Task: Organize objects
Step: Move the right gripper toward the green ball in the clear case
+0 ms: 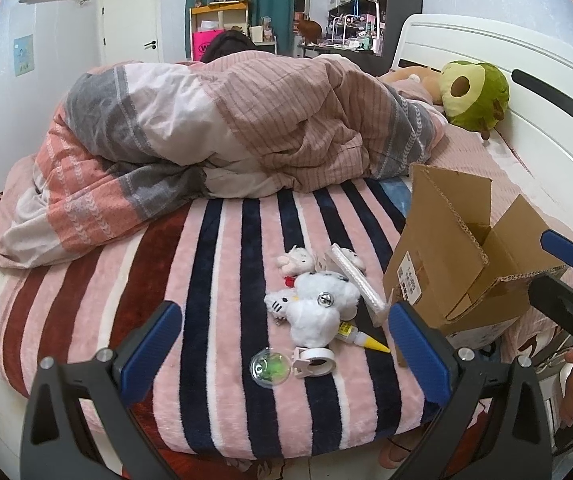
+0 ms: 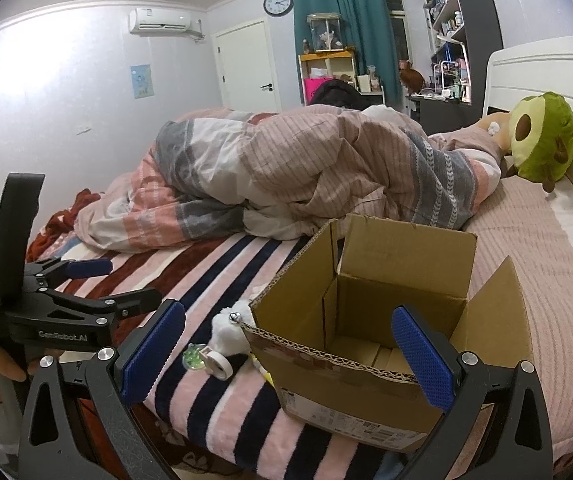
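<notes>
Clutter is gathered on the striped blanket just ahead of the left gripper, whose blue fingers are held wide apart with nothing between them: white plush toys, a glue tube, a white tape roll and a clear round case. To the right of that claw an open cardboard box is set on the bed, touching the pile. The right gripper is likewise spread open, empty, with the box's near wall framed between its fingers. Beyond both claws a rumpled duvet is heaped, an avocado plush is propped against the white headboard, and a door, wall clock and teal curtain are seen at the far wall.
</notes>
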